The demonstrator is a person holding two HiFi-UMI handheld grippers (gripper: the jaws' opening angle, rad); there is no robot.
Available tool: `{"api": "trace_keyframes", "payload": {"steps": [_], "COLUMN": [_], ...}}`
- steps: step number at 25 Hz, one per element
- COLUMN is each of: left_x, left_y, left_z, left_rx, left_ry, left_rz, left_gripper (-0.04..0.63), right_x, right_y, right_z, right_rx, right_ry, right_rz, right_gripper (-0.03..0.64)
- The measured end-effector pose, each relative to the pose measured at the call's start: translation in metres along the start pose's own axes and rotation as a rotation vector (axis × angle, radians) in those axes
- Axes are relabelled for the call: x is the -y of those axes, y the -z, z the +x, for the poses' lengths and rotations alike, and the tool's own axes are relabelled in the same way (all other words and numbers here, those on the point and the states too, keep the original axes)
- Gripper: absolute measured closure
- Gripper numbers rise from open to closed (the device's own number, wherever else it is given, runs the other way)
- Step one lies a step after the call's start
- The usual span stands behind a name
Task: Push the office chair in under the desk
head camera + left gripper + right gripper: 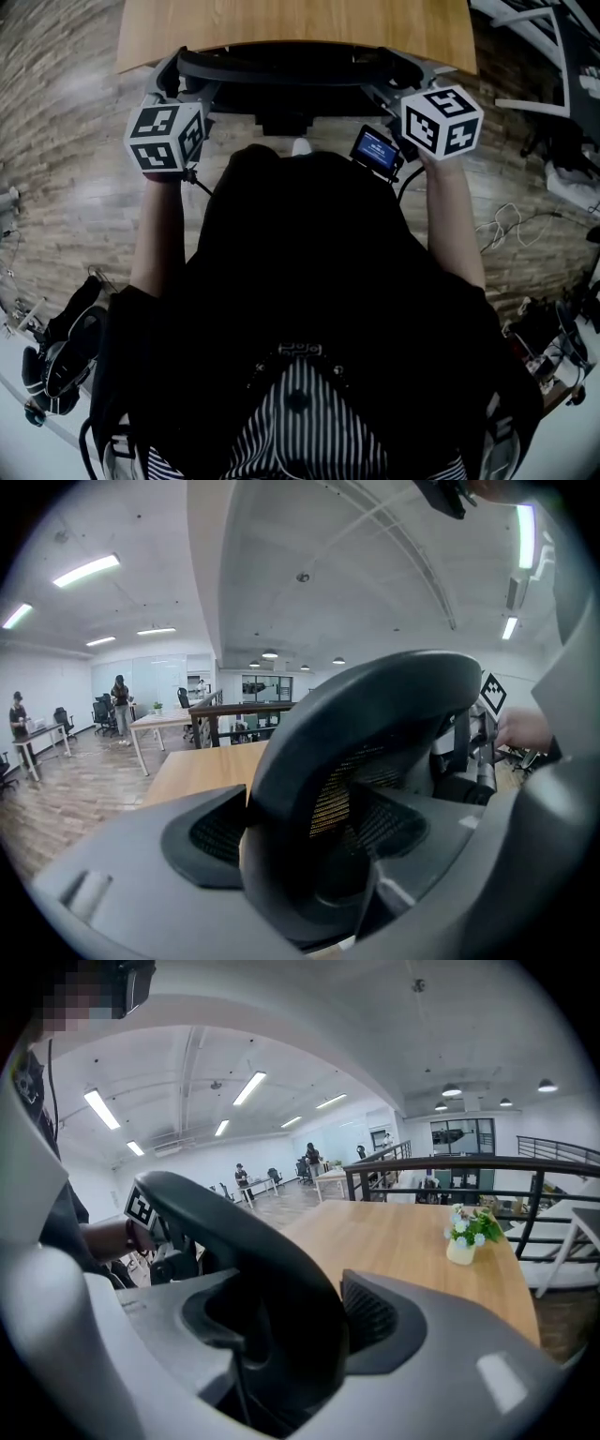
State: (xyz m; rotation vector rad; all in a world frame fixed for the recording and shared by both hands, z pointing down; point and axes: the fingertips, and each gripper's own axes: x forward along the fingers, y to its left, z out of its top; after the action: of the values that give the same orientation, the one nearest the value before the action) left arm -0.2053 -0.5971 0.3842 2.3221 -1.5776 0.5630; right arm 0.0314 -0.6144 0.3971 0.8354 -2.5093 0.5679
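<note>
The left gripper (302,855) and right gripper (281,1335) each clamped the backrest rim of the office chair (291,64), which stood against the desk's (281,28) near edge, its seat underneath.

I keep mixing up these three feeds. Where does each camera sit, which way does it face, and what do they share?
Head view: on the head, facing steeply down at chair back and desk; forearms, left gripper, right gripper show.
Left gripper view: on that gripper, along its fingers astride the chair back; right hand shows.
Right gripper view: likewise, toward desk and plant; left hand shows.
Shared: chair back, desk.
</note>
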Motion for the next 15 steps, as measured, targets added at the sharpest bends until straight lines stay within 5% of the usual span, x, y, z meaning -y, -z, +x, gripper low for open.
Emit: {"api": "trace_keyframes", "payload": {"steps": [7,15], "left_x": [-0.049,-0.050], "left_y": [-0.011,-0.011], "left_z": [0.031,0.040], "left_rx": [-0.013,-0.019], "left_ry": [0.011,0.029], "left_rz": [-0.002,0.008], "left_gripper": [0.255,0.254], "right_x": [0.015,0.023], "right_y": [-0.028,-0.028], "right_z": [0.047,0.052], "right_rx": [-0.034,-0.022], "right_ry": [0.010,0.031], "right_rz": [0.008,0.020], "right_gripper": [0.342,0.342]}}
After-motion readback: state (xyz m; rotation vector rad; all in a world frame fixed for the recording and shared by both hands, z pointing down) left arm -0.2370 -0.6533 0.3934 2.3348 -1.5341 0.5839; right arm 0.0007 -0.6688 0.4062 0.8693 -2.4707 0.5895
